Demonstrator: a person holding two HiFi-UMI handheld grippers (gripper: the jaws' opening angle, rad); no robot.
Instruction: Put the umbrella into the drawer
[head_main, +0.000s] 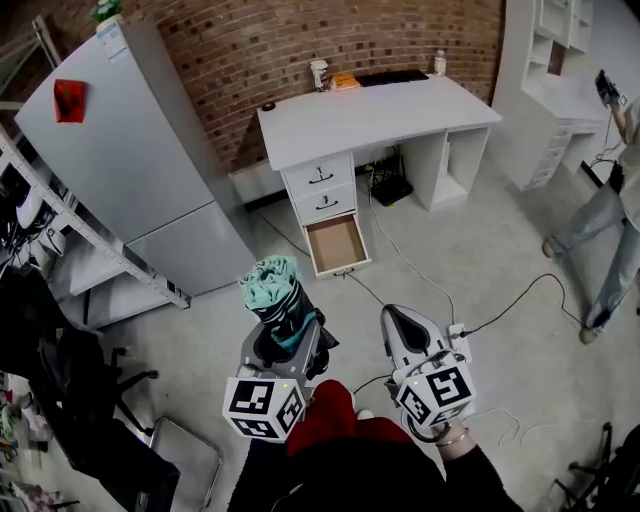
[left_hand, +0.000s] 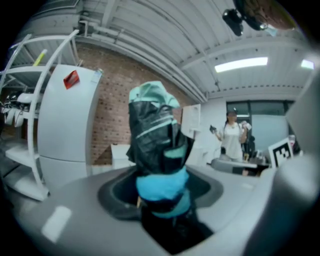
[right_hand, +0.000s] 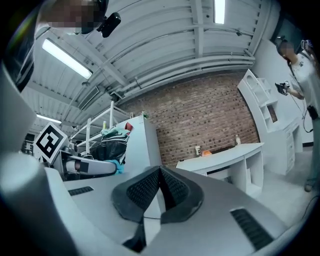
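The left hand-held gripper (head_main: 287, 338) grips a folded black and mint-green umbrella (head_main: 274, 292), its jaws clamped on the lower part so that the bundle sticks out ahead of them. The right hand-held gripper (head_main: 398, 322) is just beside it, with its jaws pressed together and nothing between them. Farther ahead, a white table (head_main: 370, 112) stands against a brick wall (head_main: 300, 40). Its bottom drawer (head_main: 335, 243) is pulled out over the floor. A grey fridge (head_main: 130, 160) stands at the left, and a person (head_main: 610, 230) stands at the far right.

Folded teal-black umbrella (head_main: 277, 295), seemingly upright; drawer (head_main: 336, 244) (lowest of 3) open.
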